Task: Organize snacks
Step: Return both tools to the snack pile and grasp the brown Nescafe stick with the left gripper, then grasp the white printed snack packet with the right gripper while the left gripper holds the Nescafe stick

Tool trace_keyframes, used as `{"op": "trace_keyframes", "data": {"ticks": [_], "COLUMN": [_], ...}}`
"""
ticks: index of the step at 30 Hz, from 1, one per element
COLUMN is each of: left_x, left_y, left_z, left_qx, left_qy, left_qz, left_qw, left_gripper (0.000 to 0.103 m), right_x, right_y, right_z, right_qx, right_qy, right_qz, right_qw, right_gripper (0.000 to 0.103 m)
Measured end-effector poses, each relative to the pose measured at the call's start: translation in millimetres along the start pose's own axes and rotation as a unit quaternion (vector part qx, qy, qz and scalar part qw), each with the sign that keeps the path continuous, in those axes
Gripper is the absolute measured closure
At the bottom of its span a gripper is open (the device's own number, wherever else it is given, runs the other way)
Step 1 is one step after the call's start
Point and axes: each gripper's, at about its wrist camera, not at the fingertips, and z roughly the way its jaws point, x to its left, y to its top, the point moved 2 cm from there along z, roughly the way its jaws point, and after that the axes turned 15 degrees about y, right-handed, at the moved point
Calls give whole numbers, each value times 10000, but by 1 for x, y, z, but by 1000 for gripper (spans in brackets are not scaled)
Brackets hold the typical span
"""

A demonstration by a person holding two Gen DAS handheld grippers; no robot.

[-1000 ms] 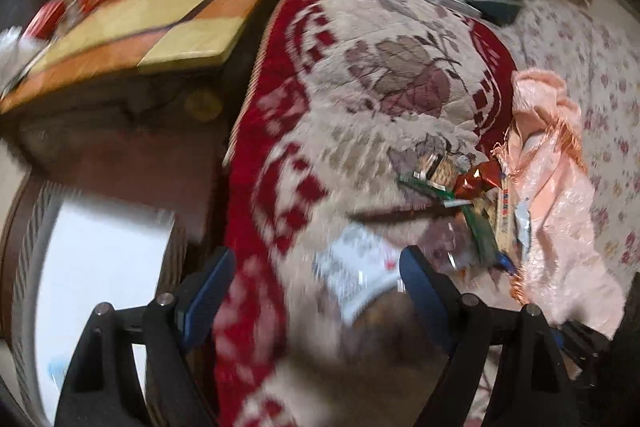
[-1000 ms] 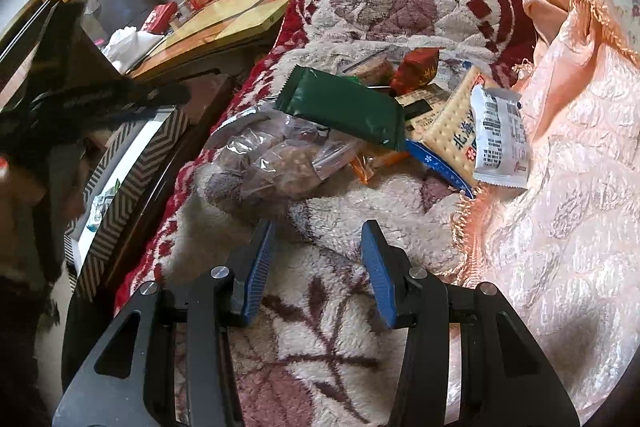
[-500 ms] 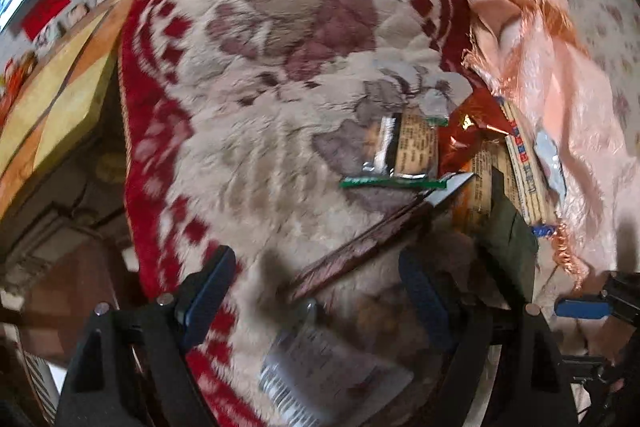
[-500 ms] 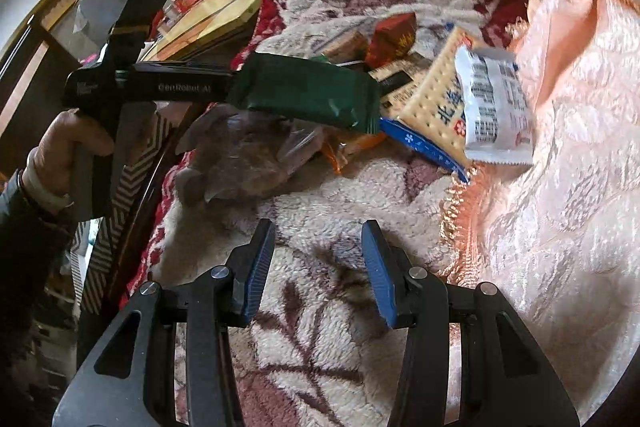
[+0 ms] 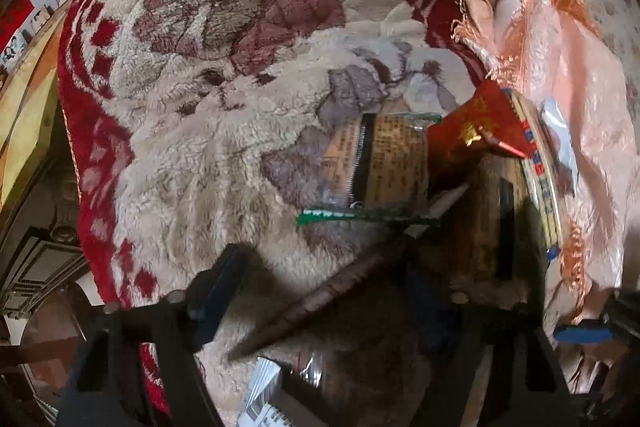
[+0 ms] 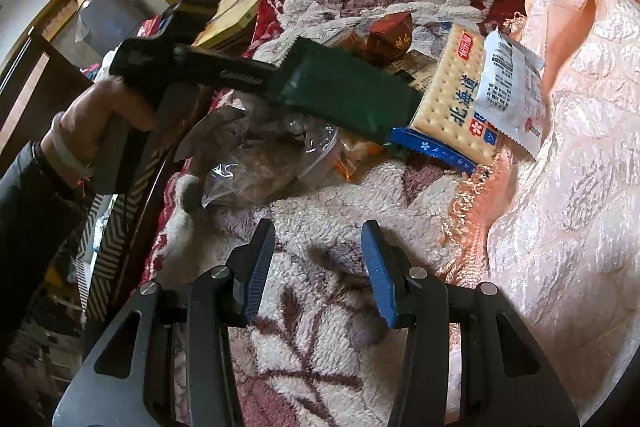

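the left gripper (image 6: 280, 83) had swung in over the snack pile (image 6: 360, 131) on the blanket (image 6: 320, 227), and its jaws had just been closing around the green packet (image 6: 344, 95); whether they gripped it i could not tell. the right gripper (image 6: 318, 267) hung released, empty, nearby. a first pick looked under way.

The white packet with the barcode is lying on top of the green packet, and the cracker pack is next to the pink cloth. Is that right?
Not quite. In the right wrist view the white packet lies on top of the cracker pack, not on the green packet. The green packet lies beside them, to the left, overlapping the cracker pack's edge. The cracker pack is indeed next to the pink cloth.
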Motion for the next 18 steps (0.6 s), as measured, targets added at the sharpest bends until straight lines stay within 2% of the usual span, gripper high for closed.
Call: {"op": "trace_keyframes", "data": {"ticks": [1, 2, 4, 9, 13, 18], "left_x": [-2, -4, -9, -17, -4, 14], "left_y": [0, -1, -3, -8, -17, -24], "left_z": [-2, -3, -6, -12, -28, -43], "left_qx": [-60, -92, -143, -222, -358, -464], "left_qy": [-38, -89, -176, -211, -175, -131], "left_qz": [20, 56, 137, 216, 94, -175], "left_qw": [10000, 9999, 9996, 9993, 9992, 9987], "left_gripper": [42, 46, 62, 75, 88, 92], "right_x": [0, 0, -2, -3, 3, 8], "right_y": [0, 0, 0, 0, 1, 0], "right_z": [0, 0, 0, -1, -5, -5], "right_qx": [4, 1, -15, -46, -115, -121], "right_qy": [-3, -4, 21, 83, 129, 142], "right_qz": [-17, -29, -11, 11, -142, -242], "right_qw": [10000, 10000, 10000, 10000, 9997, 9995], "right_gripper": [58, 58, 58, 58, 58, 58]}}
